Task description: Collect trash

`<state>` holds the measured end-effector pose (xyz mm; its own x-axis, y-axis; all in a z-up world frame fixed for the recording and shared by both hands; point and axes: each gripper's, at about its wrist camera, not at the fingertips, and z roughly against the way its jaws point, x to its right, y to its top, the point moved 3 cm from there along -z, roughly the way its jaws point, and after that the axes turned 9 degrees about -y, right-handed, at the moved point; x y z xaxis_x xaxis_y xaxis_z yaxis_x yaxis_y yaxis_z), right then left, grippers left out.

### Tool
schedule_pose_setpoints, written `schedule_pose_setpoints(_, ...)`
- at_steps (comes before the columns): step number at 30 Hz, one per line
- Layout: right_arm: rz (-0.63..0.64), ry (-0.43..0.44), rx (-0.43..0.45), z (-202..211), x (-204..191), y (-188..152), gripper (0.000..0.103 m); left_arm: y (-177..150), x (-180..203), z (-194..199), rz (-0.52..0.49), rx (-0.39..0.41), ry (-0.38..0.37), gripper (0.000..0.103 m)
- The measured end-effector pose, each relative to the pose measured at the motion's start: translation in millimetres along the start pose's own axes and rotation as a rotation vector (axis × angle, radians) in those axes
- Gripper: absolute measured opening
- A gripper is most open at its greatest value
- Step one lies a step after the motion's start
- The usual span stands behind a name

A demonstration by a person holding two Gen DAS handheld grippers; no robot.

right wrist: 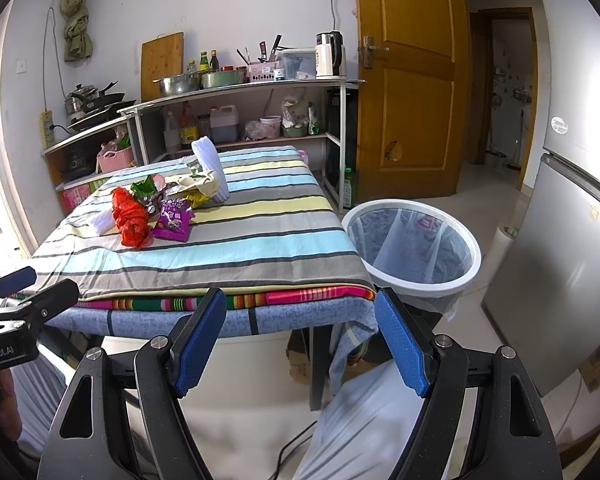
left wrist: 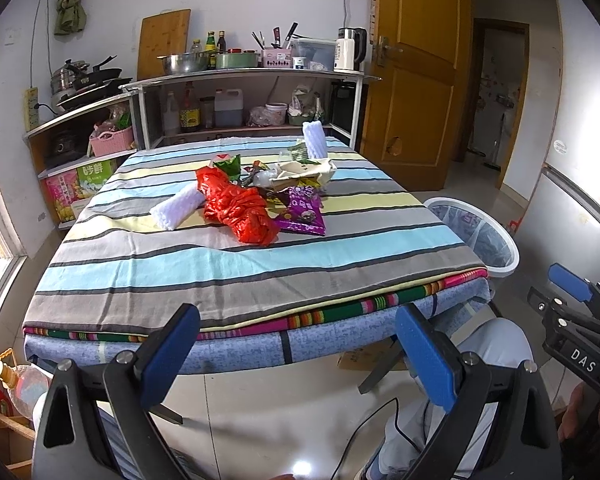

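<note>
Grippers come first, nearest the cameras: the left gripper and the right gripper both hang short of the table's near edge with their blue pads spread wide and nothing between them. Their bases are cut off by the bottom of each view. Past them the table carries a striped cloth, and the trash sits in one heap around its middle to far part. Countable there are one red plastic bag, one purple wrapper just right of it, and two white foam sleeves, one lying left, one upright at the far side. Behind the bag, overlapping wrappers are too tangled to count. One bin stands on the floor right of the table.
</note>
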<state>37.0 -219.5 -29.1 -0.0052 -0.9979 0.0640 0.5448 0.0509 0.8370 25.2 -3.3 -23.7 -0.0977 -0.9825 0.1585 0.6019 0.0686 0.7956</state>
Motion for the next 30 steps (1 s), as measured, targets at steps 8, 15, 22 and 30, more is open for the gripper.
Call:
schedule_pose_setpoints(8,-0.003,0.0,0.002,1.2,0.1,1.2,0.077,-0.7,2.1,-1.2,-0.007,-0.008,-0.022,0.099)
schedule_pose_setpoints(15,-0.004,-0.005,0.004,1.9,1.3,3.3,0.077,-0.7,3.4,-1.9,-0.011,-0.008,-0.028,0.099)
schedule_pose_setpoints(22,-0.004,-0.004,0.004,1.9,1.7,3.8,0.077,-0.4,3.7,-2.0,-0.011,-0.01,-0.026,0.099)
schedule_pose_setpoints(30,-0.004,-0.004,0.004,1.6,1.4,4.0,0.077,0.0,3.4,-1.8,-0.013,-0.008,-0.025,0.099)
